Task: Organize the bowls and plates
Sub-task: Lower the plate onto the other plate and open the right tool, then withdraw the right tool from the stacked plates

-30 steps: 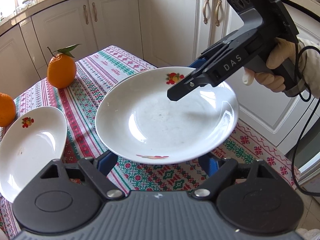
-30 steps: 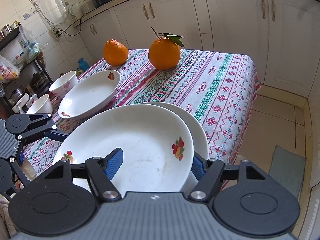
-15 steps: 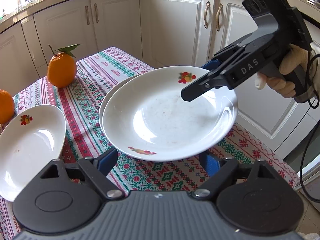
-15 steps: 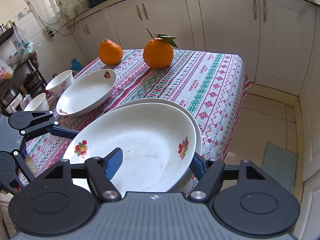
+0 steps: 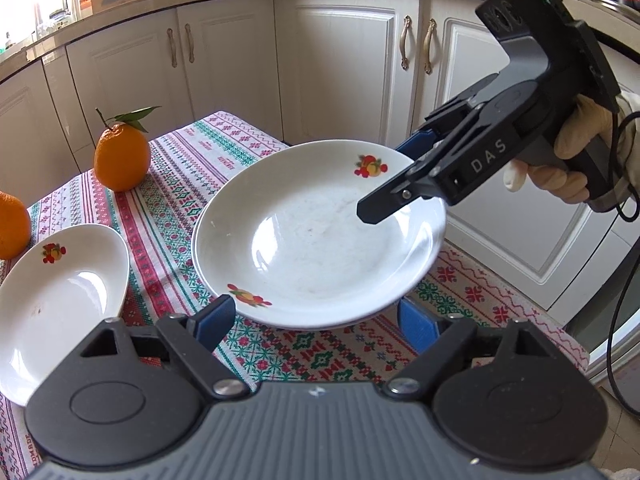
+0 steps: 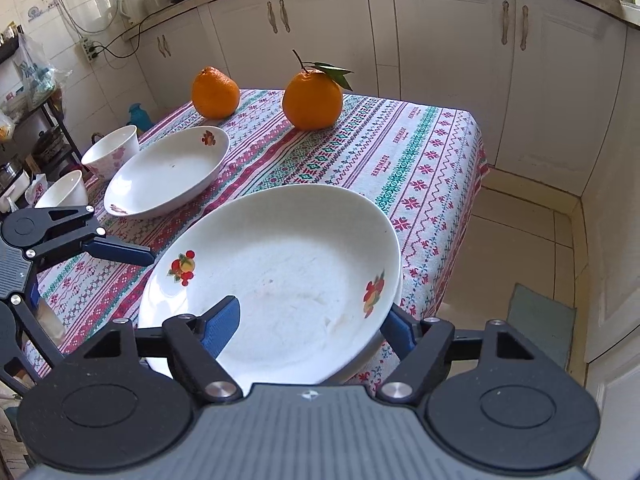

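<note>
A white plate with fruit motifs (image 5: 316, 236) sits directly on a second white plate whose rim (image 5: 197, 256) barely shows beneath it, near the table's corner. It also shows in the right wrist view (image 6: 288, 280). My right gripper (image 6: 312, 326) has one finger (image 6: 224, 316) over the plate's inside and one (image 6: 398, 328) outside its rim; its grip is unclear. In the left wrist view the right gripper (image 5: 400, 184) reaches over the plate's far rim. My left gripper (image 5: 316, 326) is open and empty just before the plate's near edge. Another white plate (image 5: 60, 300) lies to the left.
Two oranges (image 6: 312, 98) (image 6: 215, 92) stand on the patterned tablecloth (image 6: 400, 152) at the back. Two small white bowls (image 6: 112, 156) (image 6: 64, 192) sit at the table's left edge. White cabinets (image 5: 340, 72) surround the table; the floor drops off beyond the table's corner.
The right gripper has carried the plate down and left onto the lower plate, so the two now line up. The left gripper has stayed open and backed slightly away.
</note>
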`<state>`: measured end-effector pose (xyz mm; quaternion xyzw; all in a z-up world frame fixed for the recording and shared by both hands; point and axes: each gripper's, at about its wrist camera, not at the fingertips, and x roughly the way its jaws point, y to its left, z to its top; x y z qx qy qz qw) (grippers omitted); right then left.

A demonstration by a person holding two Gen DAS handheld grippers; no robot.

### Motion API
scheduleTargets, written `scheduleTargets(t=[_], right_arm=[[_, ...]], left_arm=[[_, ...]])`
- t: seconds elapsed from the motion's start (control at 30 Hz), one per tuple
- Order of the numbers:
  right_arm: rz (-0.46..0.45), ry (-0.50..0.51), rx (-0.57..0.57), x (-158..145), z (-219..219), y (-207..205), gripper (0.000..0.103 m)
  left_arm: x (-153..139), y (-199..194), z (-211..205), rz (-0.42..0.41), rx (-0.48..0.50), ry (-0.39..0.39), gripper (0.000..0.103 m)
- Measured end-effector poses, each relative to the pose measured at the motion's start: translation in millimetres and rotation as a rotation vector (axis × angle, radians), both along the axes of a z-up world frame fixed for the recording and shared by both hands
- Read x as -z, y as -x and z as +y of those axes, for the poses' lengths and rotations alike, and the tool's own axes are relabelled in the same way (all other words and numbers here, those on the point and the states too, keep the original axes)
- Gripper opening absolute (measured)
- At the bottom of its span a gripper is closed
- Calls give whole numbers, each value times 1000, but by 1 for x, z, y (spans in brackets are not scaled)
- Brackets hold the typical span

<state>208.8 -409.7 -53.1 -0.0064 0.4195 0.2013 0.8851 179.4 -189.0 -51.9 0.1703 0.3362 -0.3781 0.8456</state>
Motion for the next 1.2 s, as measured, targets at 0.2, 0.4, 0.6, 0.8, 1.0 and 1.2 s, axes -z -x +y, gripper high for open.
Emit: scheduleTargets(t=[0.2,0.4,0.6,0.8,1.0,1.2], right_arm=[[8,33,-1,1,8,4,92],[31,71,13,6,14,11,97],[-41,82,16,-13,28,30,103],[-143,118,42,-34,55,60,103],[-229,111,105,-37,86,90,103],[-252,92,120,-32,112,108,103]], left_arm=[[-7,5,9,-17,-18,20,88],[-12,10,23,-27,-51,37,89],[-17,18,41,-46,-114,52,89],[-21,25,68,-86,-233,44,89],[-18,28,92,-114,-373,22,90],[-11,26,115,-98,-477,8,90]])
